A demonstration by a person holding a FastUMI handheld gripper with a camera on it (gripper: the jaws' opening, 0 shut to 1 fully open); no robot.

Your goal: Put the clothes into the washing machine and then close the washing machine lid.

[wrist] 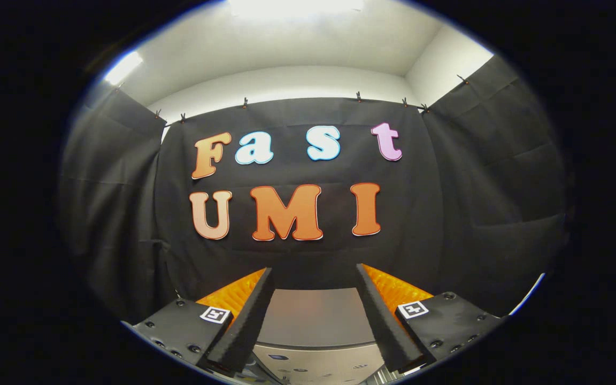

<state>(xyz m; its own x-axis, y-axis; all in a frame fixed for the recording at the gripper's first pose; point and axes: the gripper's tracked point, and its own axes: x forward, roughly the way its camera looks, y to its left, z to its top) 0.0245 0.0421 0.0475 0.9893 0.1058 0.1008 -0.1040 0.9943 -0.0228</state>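
Note:
My gripper (314,274) is open, its two fingers spread wide with nothing between them. It points level at the black cloth wall. Below and between the fingers lies the top of the washing machine (313,321), a flat grey lid surface. Closer to me is a paler strip with small buttons or marks, the control panel (318,366). The lid appears to lie flat, though whether it is latched I cannot tell.
Black cloth hangs on the back and both sides of the booth, clipped to a line near a white ceiling with bright lights. The cloth wall stands close behind the machine.

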